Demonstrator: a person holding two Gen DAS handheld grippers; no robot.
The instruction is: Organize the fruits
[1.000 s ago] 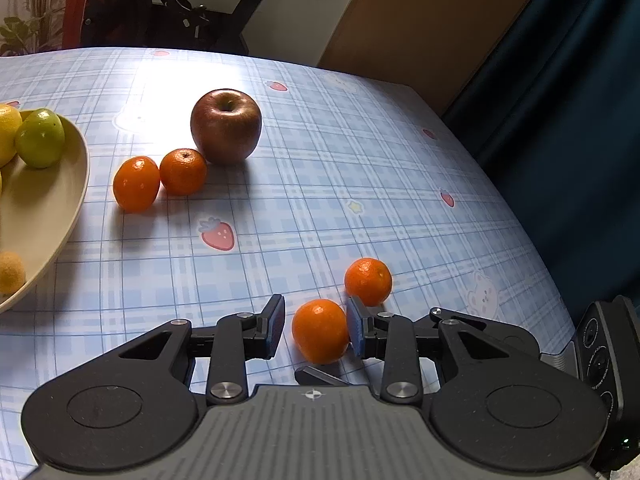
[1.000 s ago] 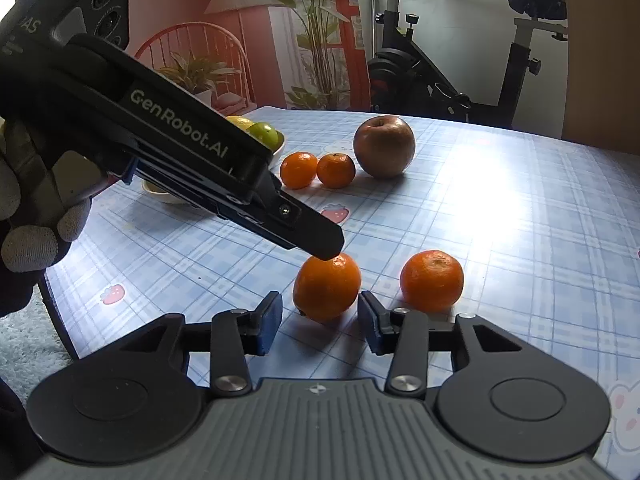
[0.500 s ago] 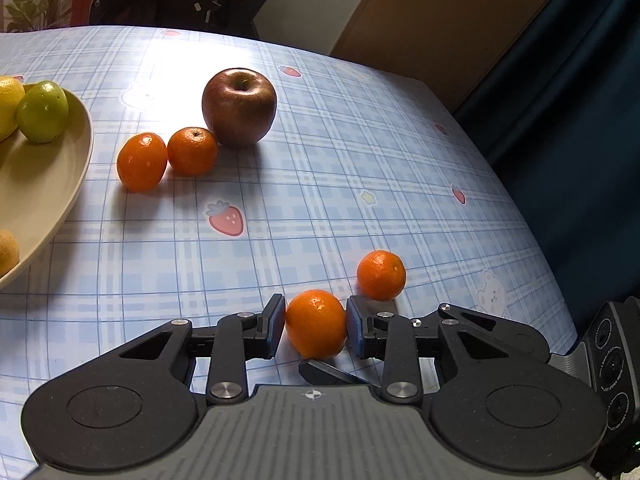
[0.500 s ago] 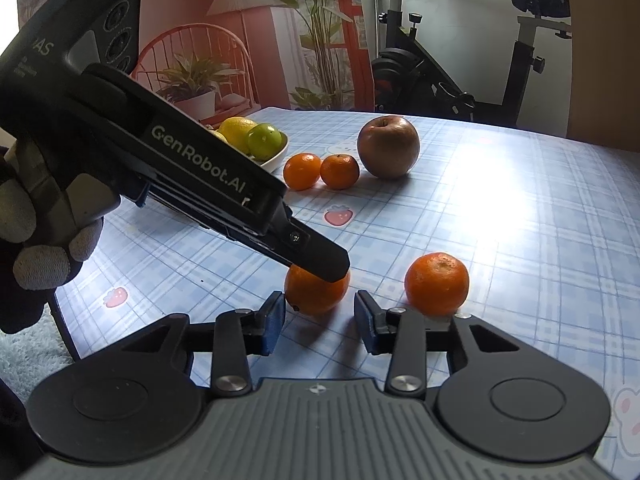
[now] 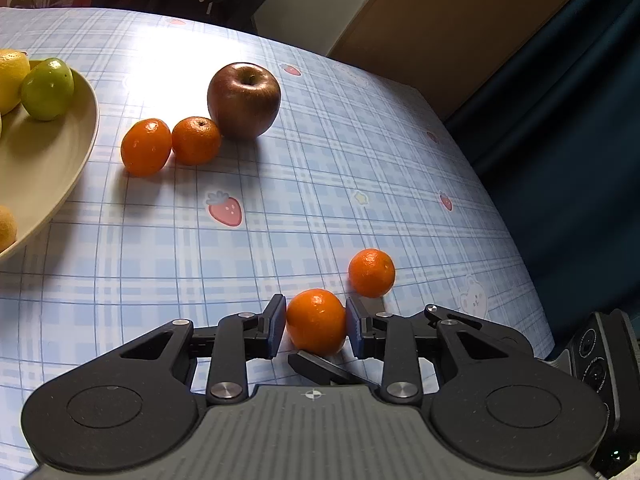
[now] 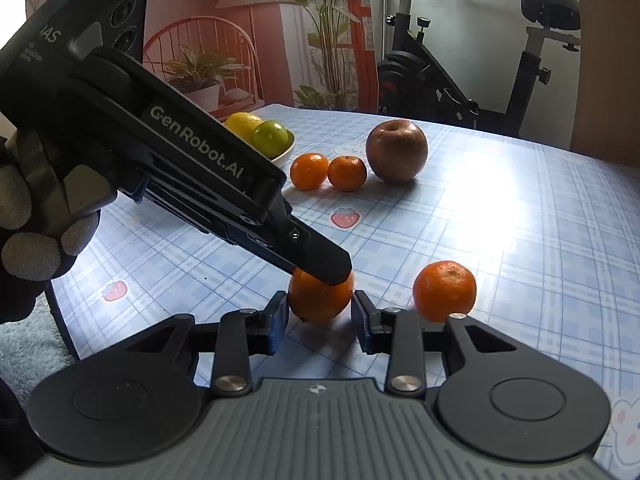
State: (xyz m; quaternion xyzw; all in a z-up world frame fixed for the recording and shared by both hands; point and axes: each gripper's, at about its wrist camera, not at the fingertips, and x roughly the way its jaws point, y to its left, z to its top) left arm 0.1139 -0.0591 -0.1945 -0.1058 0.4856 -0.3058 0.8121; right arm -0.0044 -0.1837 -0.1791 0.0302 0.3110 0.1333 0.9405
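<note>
My left gripper (image 5: 316, 326) is shut on a mandarin (image 5: 316, 320) low over the table; the same mandarin (image 6: 320, 296) shows in the right wrist view with the left gripper's finger (image 6: 316, 260) across it. My right gripper (image 6: 320, 320) is open, its pads either side of that mandarin with small gaps. A second mandarin (image 5: 371, 273) (image 6: 445, 290) lies just to the right. Two more mandarins (image 5: 146, 147) (image 5: 196, 140) and a red apple (image 5: 243, 99) (image 6: 396, 150) sit further back. A beige plate (image 5: 52, 168) at far left holds a lemon and a green fruit (image 5: 47, 89).
The table has a blue plaid cloth (image 5: 320, 184) with strawberry prints. Its right edge falls off toward a dark curtain (image 5: 580, 120). An exercise bike (image 6: 472, 68), plants and a chair stand beyond the far edge.
The left gripper's jaws closed onto the mandarin. Both grippers moved forward slightly, so the apple and plate appear nearer.
</note>
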